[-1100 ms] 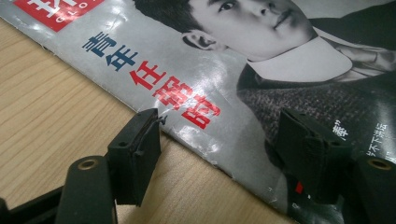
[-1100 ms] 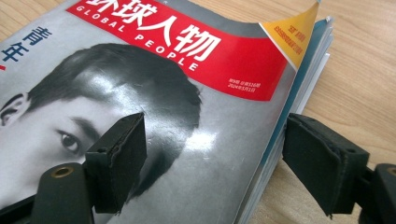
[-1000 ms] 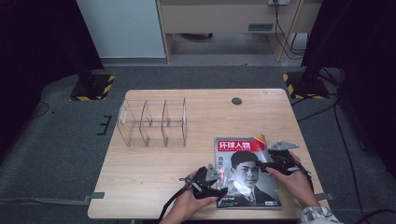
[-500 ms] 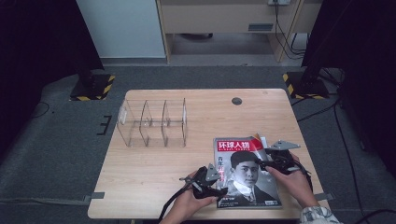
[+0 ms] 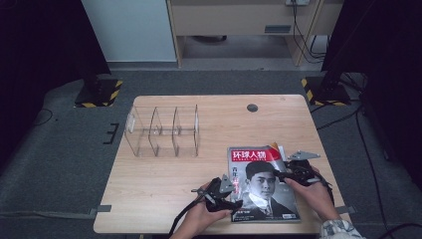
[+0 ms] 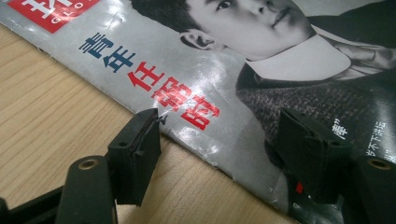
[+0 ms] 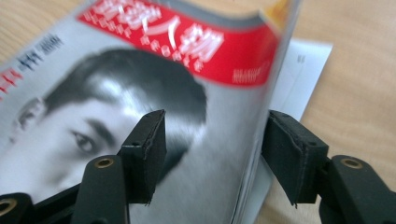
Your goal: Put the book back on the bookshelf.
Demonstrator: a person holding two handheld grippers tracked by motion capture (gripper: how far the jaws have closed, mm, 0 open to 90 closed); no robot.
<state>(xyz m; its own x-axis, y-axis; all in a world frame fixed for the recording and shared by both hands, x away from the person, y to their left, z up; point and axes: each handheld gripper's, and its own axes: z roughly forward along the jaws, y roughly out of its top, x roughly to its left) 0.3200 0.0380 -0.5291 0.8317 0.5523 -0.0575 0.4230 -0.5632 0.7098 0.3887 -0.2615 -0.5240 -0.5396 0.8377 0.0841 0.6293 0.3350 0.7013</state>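
- High view: the magazine [image 5: 263,184] lies on the near right part of the wooden table [image 5: 164,189], cover up, with a red title band at its far end and a black-and-white portrait below. My left gripper [image 5: 234,191] sits at the magazine's left edge, near its lower half, and my left hand [image 5: 199,219] comes in from the bottom. My right gripper [image 5: 281,174] is at the right edge, about halfway along, held in my right hand [image 5: 311,191]. A clear plastic divider rack [image 5: 161,130] stands well apart on the far left of the table, and a small round dark hole [image 5: 252,107] shows near the far edge.
- Left gripper view: my left gripper [image 6: 219,144] has its jaws apart. One jaw is over bare wood just beside the magazine's [image 6: 261,93] edge, the other over the cover, so the edge runs between them. The pads do not squeeze anything that I can see.
- Right gripper view: my right gripper [image 7: 212,144] straddles the lifted right edge of the magazine [image 7: 140,112]. One jaw is over the cover, the other outside the edge, above a white sheet [image 7: 299,74] that sticks out beneath. These jaws have just been closing in, but there are gaps on both sides, so the edge is not clamped.
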